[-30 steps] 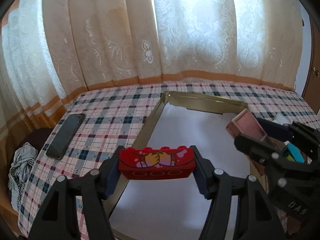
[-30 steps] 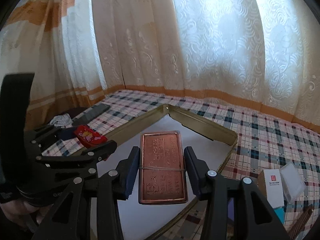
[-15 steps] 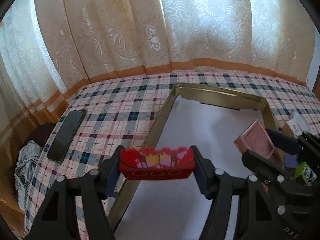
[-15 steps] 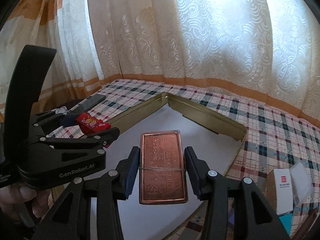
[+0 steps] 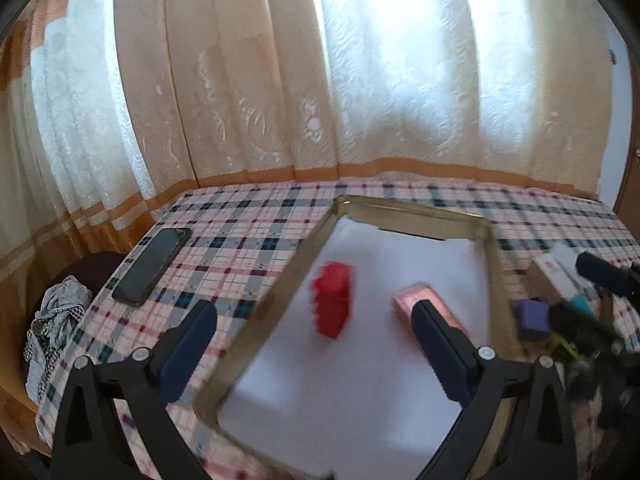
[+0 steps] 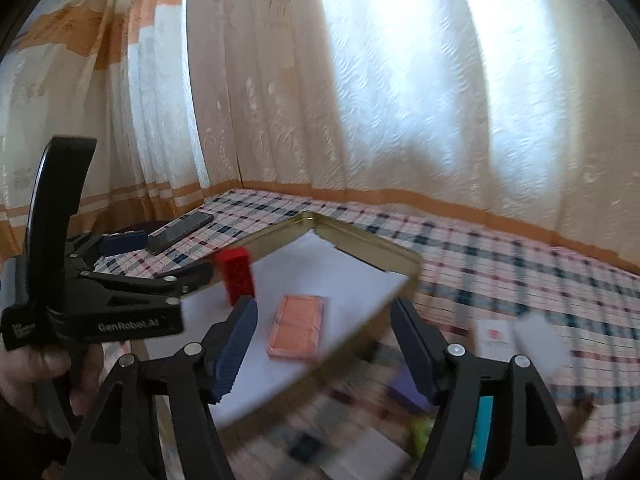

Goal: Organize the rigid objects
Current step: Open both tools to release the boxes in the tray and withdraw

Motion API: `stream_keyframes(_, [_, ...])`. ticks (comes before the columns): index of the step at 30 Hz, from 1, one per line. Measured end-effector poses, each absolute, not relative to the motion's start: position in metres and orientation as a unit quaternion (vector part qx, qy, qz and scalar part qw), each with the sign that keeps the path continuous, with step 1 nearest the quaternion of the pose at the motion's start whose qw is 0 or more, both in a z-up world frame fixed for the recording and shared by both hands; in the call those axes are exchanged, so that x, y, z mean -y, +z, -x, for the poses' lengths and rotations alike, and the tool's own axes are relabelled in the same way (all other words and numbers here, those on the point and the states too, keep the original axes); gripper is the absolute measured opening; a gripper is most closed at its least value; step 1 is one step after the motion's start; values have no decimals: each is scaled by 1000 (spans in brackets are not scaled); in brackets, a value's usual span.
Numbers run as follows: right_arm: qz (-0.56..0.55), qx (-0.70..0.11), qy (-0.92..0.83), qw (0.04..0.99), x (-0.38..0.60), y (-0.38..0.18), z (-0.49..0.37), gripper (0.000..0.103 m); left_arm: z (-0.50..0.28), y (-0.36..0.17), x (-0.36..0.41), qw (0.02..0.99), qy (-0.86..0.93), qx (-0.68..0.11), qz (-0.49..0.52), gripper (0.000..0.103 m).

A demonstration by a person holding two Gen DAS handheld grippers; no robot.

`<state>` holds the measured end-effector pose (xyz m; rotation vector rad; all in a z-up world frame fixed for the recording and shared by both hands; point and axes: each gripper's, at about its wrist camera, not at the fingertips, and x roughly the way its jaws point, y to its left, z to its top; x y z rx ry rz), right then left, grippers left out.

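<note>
We see a big table under a pink, white and dark blue checked cloth, with long cream lace curtains behind it. On the cloth lies a wide flat gold metal tray with a white floor. Left of the tray, well apart from it, rests a flat black phone.

Our left gripper is opening its two dark blue fingers, and nothing sits between them. Our right gripper is opening too, and it grips nothing. A hand holds the left gripper's black handle on the near left of the right view.

Inside the tray stands the red plastic toy brick on its end, near the left wall. Just to its right lies the flat pink-copper metal box, face up on the white floor. The two do not touch.

Right of the tray, small boxes look blurry: a white one and a purple one.
</note>
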<state>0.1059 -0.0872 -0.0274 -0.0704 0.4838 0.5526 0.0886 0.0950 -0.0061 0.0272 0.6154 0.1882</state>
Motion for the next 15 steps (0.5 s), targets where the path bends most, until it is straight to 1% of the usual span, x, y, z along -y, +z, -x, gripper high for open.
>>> stream_keyframes(1, [35,-230,264,936,100,-27,-98,73,-81,-7,-89,951,91,-296,-12,103])
stream_keyframes(7, [34,-230,212,949,172,-41,-71,74,-43,-20,-44,961,53,-273,0,103])
stream_keyframes(11, [71,-241,193,948,188,-58,-58,74,-35,-24,-18,962,38,-269,-13,103])
stream_keyframes(15, [49,-264,213,939,195,-70,-61,74,-35,-26,-1,962,24,-273,-24,103])
